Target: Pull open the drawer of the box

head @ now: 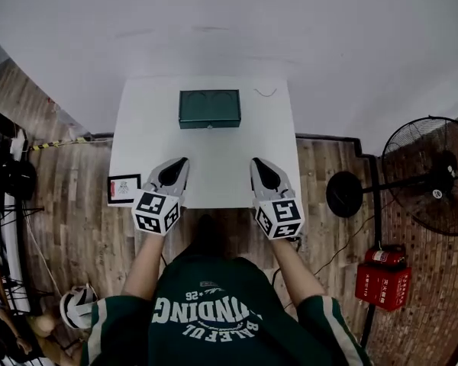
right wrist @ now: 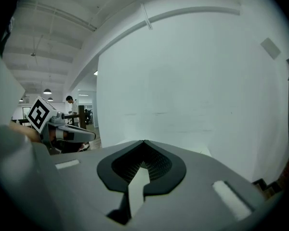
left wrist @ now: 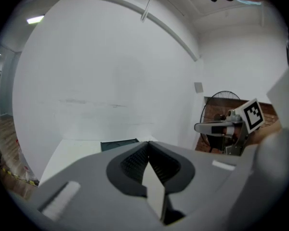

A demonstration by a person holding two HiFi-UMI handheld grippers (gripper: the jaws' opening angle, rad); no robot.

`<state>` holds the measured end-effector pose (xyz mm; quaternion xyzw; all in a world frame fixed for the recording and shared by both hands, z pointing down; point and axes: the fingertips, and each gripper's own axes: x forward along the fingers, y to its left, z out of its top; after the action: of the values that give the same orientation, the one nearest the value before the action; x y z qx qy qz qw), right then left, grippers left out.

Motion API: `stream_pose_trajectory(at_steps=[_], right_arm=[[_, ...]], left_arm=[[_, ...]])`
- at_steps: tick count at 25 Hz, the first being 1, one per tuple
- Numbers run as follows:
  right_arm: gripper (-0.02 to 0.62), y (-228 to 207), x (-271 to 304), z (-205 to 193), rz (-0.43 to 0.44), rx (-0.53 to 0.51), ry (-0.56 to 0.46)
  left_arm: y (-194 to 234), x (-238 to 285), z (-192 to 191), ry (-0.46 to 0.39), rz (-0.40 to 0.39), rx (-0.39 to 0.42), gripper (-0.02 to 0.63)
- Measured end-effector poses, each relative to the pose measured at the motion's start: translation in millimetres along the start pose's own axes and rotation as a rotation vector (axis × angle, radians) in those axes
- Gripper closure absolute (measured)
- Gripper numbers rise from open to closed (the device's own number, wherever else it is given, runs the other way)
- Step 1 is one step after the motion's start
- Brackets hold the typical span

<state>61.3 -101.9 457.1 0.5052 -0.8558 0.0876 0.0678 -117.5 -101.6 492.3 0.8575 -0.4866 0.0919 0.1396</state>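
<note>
A dark green box (head: 209, 108) with a small handle on its near face sits at the far middle of the white table (head: 145, 143); its drawer looks closed. Both grippers hover over the table's near edge, well short of the box. My left gripper (head: 182, 162) is shut with nothing in it, tips touching. My right gripper (head: 256, 162) is likewise shut and empty. In the left gripper view the box (left wrist: 118, 144) peeks over the closed jaws, and the right gripper (left wrist: 202, 127) shows at the right. The right gripper view shows the left gripper (right wrist: 89, 134) and a white wall.
A small framed card (head: 124, 189) lies on the table's near left corner. A thin wire (head: 265, 92) lies at the back right of the table. A floor fan (head: 431, 175) and a red fire extinguisher box (head: 383, 279) stand to the right on the wooden floor.
</note>
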Motion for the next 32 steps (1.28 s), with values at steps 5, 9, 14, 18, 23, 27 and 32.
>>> stream_pose_trajectory(at_steps=[5, 9, 14, 18, 23, 27, 32], right_arm=[[0.594, -17.0, 47.0, 2.8, -0.019, 0.009, 0.019], [0.594, -31.3, 71.4, -3.1, -0.020, 0.025, 0.044], [0.594, -42.1, 98.6, -10.0, 0.010, 0.032, 0.067], [0.594, -48.2, 115.7, -17.2, 0.047, 0.034, 0.098], [0.594, -57.1, 128.2, -32.0, 0.076, 0.044, 0.140], [0.594, -67.5, 127.7, -44.2, 0.074, 0.052, 0.173], [0.594, -87.6, 120.2, -55.3, 0.046, 0.057, 0.201]], left_arm=[[31.1, 44.9, 4.4, 0.038, -0.020, -0.013, 0.554], [42.6, 69.8, -0.2, 0.070, -0.026, -0.032, 0.554], [52.7, 96.6, -13.4, 0.124, -0.009, -0.067, 0.552], [53.1, 119.8, -32.9, 0.172, -0.005, -0.120, 0.552], [55.6, 154.9, -76.2, 0.265, -0.004, -0.247, 0.551], [60.0, 182.0, -106.1, 0.310, 0.018, -0.357, 0.536], [77.5, 216.5, -138.4, 0.358, 0.093, -0.490, 0.469]])
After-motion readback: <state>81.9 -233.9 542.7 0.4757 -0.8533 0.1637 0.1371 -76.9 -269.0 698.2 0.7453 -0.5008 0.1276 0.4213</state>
